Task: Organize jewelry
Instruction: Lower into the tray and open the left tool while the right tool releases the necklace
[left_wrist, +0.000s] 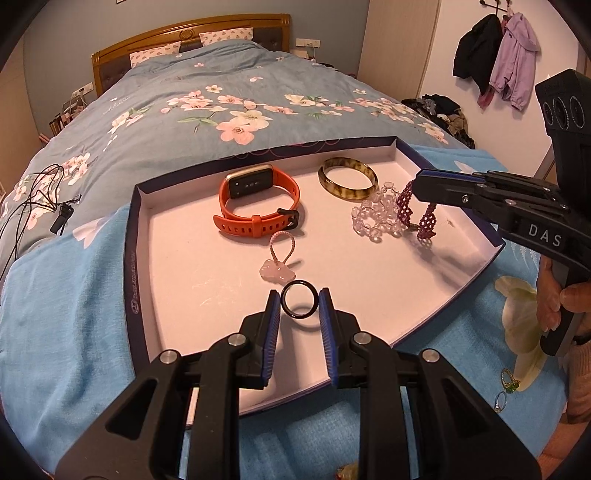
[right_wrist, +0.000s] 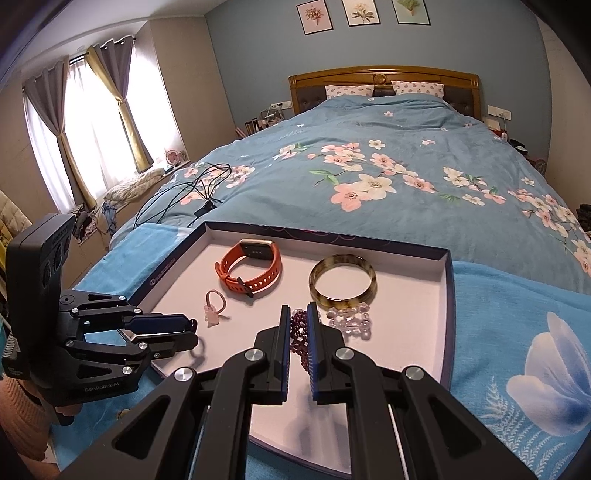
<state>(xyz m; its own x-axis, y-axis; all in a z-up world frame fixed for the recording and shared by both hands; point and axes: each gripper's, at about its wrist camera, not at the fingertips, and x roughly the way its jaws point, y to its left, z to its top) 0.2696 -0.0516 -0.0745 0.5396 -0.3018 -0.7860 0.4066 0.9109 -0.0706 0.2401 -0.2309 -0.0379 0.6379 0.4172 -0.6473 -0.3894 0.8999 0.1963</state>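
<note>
Jewelry in tray (left_wrist: 140, 236): one watch (left_wrist: 255, 199), one bangle (left_wrist: 347, 177), one clear bead bracelet (left_wrist: 376, 218), one pink charm (left_wrist: 277, 271)
Left gripper (left_wrist: 299, 304) pinches black ring (left_wrist: 299, 303) above tray; right gripper (right_wrist: 298, 325) clamps maroon bracelet (right_wrist: 299, 330)

Both wrist views sit close over the tray's (left_wrist: 137, 236) (right_wrist: 445, 280) near edge, facing the headboard (left_wrist: 192, 35) (right_wrist: 384, 74); both share the tray.

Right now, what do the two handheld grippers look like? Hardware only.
Both match: matte black linkage frames with silver pivot pins and blue ribbed pads lining the jaws. The right gripper shows white "DAS" lettering and three round lenses on its black top block. The left gripper reads "GenRobot.AI". Pinkish knit sleeves show at both wrists.
</note>
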